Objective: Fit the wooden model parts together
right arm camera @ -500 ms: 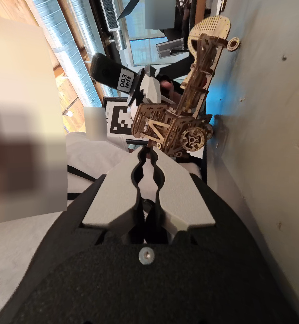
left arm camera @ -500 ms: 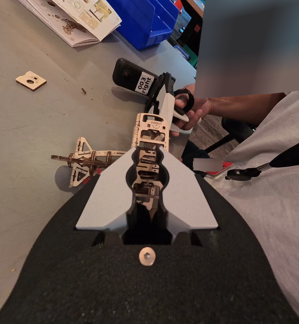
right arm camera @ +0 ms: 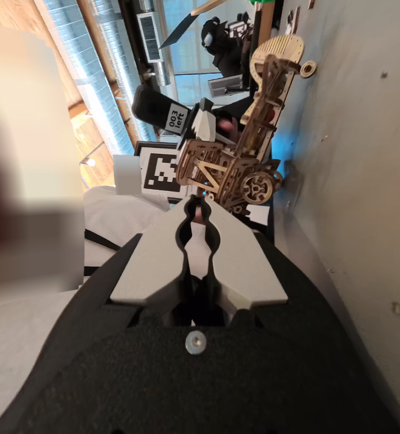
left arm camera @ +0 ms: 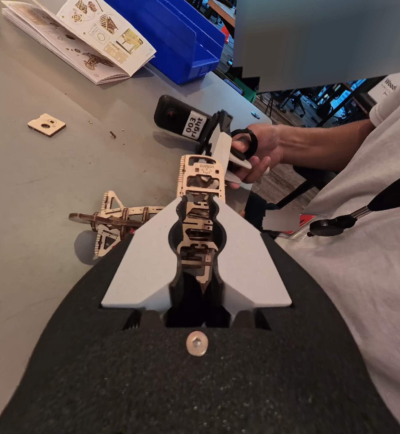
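Sideways right gripper nearly closed, empty, left gripper clamping wooden model

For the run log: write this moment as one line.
left tool: shut on wooden model | right tool: nearly closed, empty, beside model | loose wooden piece: on table

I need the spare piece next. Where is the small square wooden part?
Left wrist view: the small square wooden part lies flat on the grey table, far left, below the open booklet.
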`<state>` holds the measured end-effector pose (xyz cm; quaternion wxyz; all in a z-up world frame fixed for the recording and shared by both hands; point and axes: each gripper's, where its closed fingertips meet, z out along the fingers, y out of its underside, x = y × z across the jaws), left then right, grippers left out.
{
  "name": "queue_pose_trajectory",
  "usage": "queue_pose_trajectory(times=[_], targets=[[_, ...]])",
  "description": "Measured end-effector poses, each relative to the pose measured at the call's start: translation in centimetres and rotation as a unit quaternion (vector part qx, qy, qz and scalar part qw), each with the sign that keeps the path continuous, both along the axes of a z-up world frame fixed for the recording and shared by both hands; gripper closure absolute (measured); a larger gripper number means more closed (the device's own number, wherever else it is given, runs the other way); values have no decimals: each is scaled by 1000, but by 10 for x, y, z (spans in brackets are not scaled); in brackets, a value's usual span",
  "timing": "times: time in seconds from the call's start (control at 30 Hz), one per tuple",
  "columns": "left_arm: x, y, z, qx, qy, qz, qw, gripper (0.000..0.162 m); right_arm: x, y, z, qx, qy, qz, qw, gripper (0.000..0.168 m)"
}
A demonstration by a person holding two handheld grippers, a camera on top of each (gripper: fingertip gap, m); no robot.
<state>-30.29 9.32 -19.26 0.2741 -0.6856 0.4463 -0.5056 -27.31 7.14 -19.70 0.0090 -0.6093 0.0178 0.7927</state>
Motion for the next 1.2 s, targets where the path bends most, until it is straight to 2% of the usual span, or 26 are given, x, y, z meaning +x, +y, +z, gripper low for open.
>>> queue_pose_trajectory(times=[0.17, 0.53, 0.8, 0.83, 1.1, 1.2], targets=[[-1, -1, 2, 44, -6, -39, 998, 144, 0, -2, 8, -22, 31, 12, 999, 166], [-3, -6, 3, 113, 26, -139, 984, 151, -2, -1, 5, -10, 22, 14, 1000, 166], [0, -5, -1, 107, 9, -134, 985, 154, -7, 1, 1, -19, 5, 6, 1000, 167], [0, -8, -1, 107, 9, -144, 984, 161, -7, 2, 2, -22, 7, 3, 1000, 167], [-2, -7, -2, 110, 21, -146, 983, 162, -7, 8, 3, -32, 13, -10, 999, 166], [-3, -5, -3, 105, 28, -144, 984, 162, -9, 9, -3, -19, -15, -16, 1000, 166]])
